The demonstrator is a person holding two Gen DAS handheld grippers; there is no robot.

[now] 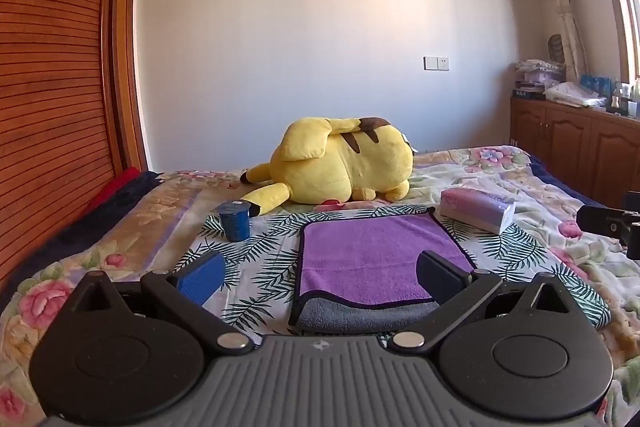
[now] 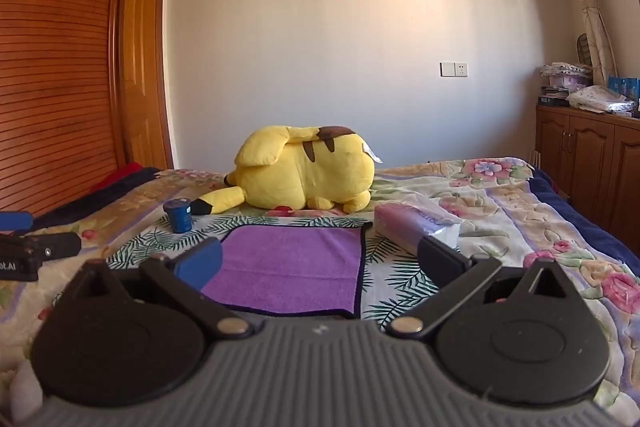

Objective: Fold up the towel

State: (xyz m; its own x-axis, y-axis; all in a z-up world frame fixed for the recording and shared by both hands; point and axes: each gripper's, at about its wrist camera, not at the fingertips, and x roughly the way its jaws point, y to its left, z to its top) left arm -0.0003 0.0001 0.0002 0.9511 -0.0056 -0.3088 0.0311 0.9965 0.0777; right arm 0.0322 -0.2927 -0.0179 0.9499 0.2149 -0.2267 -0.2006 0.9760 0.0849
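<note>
Bright daylight from right, fisheye-bent edges

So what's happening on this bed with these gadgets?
Someone is holding two hand-held tongs over a bed to fold a purple towel. The towel lies flat on a leaf-print cloth, its near edge turned up to show a grey underside. Both the left tongs and the right tongs hover wide open above its near edge, gripping nothing. A blue cup, a tissue pack and a yellow plush toy sit around it.
</note>
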